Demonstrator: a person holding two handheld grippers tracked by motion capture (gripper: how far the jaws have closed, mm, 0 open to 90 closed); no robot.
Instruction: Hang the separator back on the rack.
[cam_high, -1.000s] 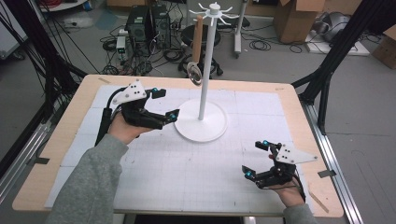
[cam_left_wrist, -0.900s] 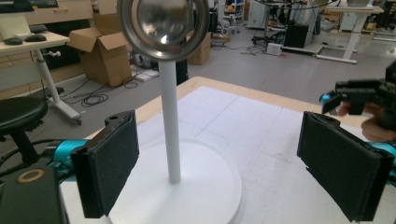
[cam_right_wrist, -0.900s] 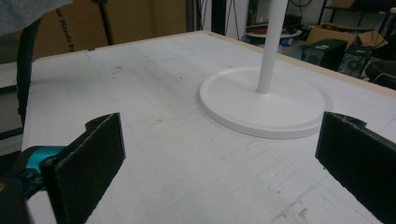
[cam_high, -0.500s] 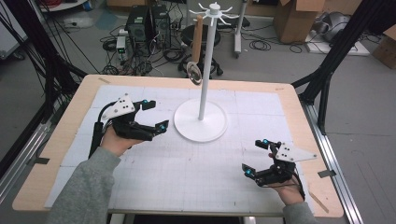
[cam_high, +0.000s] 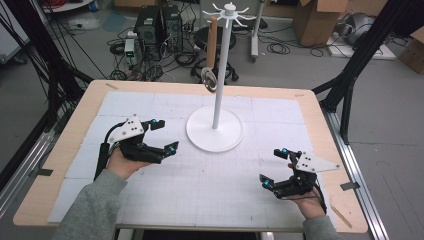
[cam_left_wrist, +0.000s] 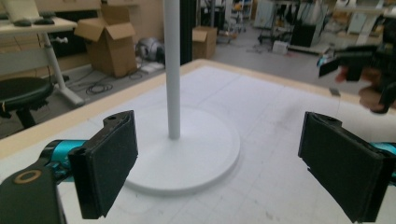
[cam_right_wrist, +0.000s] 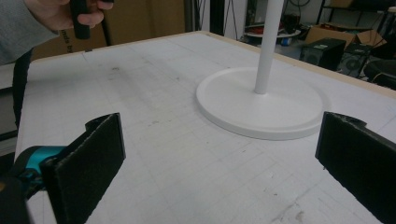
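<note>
A white stand with a round base and a tall pole stands at the table's middle back. A brown strap hangs from one of its top hooks, with a round metal piece at its lower end. My left gripper is open and holds nothing, left of the base and pointing at it. In the left gripper view the base lies just beyond the open gripper. My right gripper is open and holds nothing near the front right. Its own view shows the stand past the open gripper.
The table has a white gridded mat inside a wooden border. Behind it, on the floor, are computer cases, cables and cardboard boxes. Black frame posts flank the table.
My left gripper has drawn back from the stand, toward the near edge and a little left. The right gripper has hardly moved.
</note>
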